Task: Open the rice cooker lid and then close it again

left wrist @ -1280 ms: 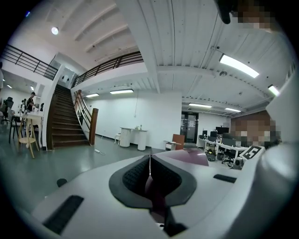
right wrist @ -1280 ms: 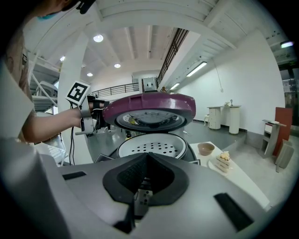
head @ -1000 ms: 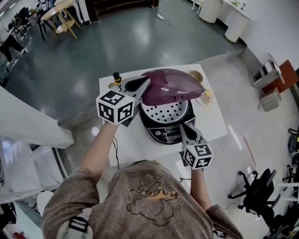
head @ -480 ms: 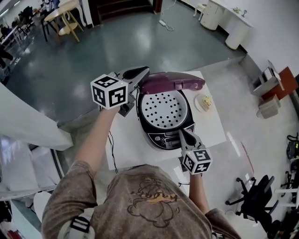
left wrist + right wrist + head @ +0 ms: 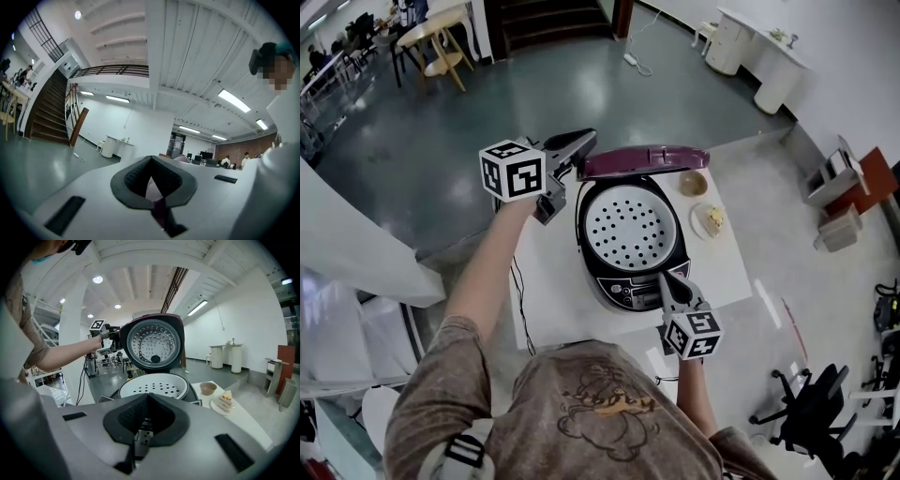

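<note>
The black rice cooker (image 5: 623, 281) stands on a white table (image 5: 548, 281), and its white perforated inner tray (image 5: 629, 228) is exposed. Its purple lid (image 5: 642, 161) stands upright at the back; in the right gripper view the lid's (image 5: 152, 343) steel underside faces me. My left gripper (image 5: 581, 145) is shut, tips against the lid's left edge, and a purple sliver of lid (image 5: 159, 211) shows just under its jaws (image 5: 152, 180). My right gripper (image 5: 667, 281) is shut and rests on the cooker's front control panel (image 5: 140, 437).
A small brown bowl (image 5: 693, 183) and a slice of cake on a plate (image 5: 712, 220) sit on the table right of the cooker. A black cable (image 5: 520, 281) runs down the table's left side. Grey floor surrounds the table.
The lid has swung from half raised to fully upright. My left gripper rose and moved back with it, still shut. The right gripper has kept still on the front panel.
</note>
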Available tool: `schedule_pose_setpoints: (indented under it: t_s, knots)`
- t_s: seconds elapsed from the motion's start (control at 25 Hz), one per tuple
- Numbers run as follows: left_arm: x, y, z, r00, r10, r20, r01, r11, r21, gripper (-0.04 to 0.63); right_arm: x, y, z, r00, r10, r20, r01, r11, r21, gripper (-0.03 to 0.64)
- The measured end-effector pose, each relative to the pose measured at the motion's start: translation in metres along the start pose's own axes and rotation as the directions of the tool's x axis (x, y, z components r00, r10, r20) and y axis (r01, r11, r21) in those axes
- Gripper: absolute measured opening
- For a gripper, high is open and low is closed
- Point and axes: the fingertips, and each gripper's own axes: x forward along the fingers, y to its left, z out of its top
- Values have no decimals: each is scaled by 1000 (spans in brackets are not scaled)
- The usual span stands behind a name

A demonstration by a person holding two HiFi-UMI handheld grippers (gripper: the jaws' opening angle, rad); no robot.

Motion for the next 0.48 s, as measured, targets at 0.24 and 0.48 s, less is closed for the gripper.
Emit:
schedule_pose_setpoints:
  t_s: [0.24, 0.48]
  knots:
    - [1, 24, 15, 999, -10, 32, 11, 999, -39, 17, 0, 0, 1, 1000, -1, -2, 1, 1000, 2, 2]
    - [6, 51, 22, 995, -37, 89, 48, 991, -127, 17, -1, 1, 2, 1000, -5, 0, 5, 1000, -3, 2]
